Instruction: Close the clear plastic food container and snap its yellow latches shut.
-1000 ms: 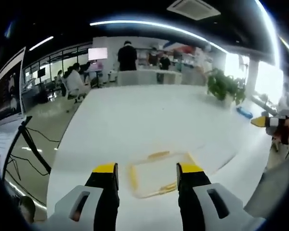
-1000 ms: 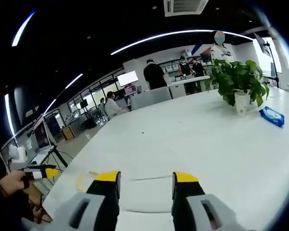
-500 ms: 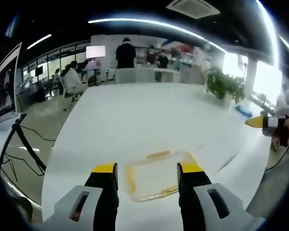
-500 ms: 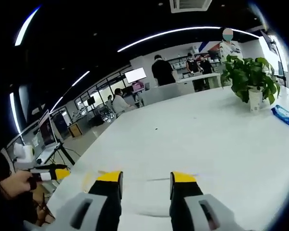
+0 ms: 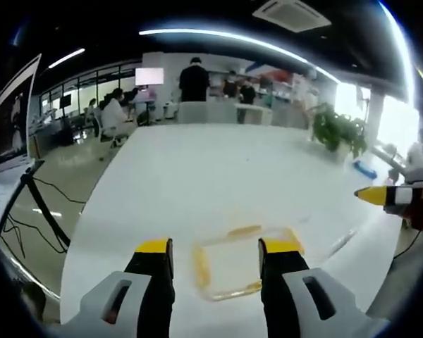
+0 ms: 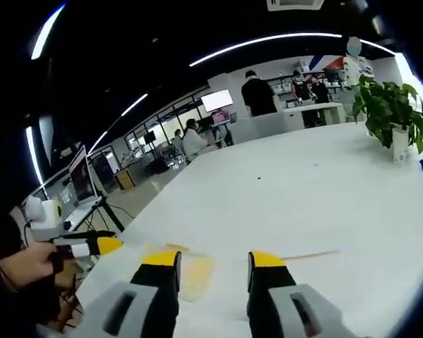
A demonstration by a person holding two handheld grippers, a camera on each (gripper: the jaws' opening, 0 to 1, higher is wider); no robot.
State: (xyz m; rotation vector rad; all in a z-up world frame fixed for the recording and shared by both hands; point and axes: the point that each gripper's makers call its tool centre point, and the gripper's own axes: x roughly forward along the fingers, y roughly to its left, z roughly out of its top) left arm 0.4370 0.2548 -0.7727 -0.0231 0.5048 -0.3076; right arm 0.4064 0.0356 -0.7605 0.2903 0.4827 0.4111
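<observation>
In the left gripper view, the left gripper [image 5: 216, 248] hangs over the white table [image 5: 218, 169] with its jaws apart and holding nothing. The clear plastic food container [image 5: 243, 262] with yellow latches lies flat on the table just beyond and between the jaw tips. The right gripper [image 5: 388, 197] enters from the right edge, well apart from the container.

In the right gripper view, the right gripper [image 6: 213, 259] has its jaws apart. The container [image 6: 190, 269] lies near the left jaw, partly behind it. The left gripper [image 6: 92, 246] sits at the left edge. A potted plant [image 6: 393, 116] stands far off on the table.
</observation>
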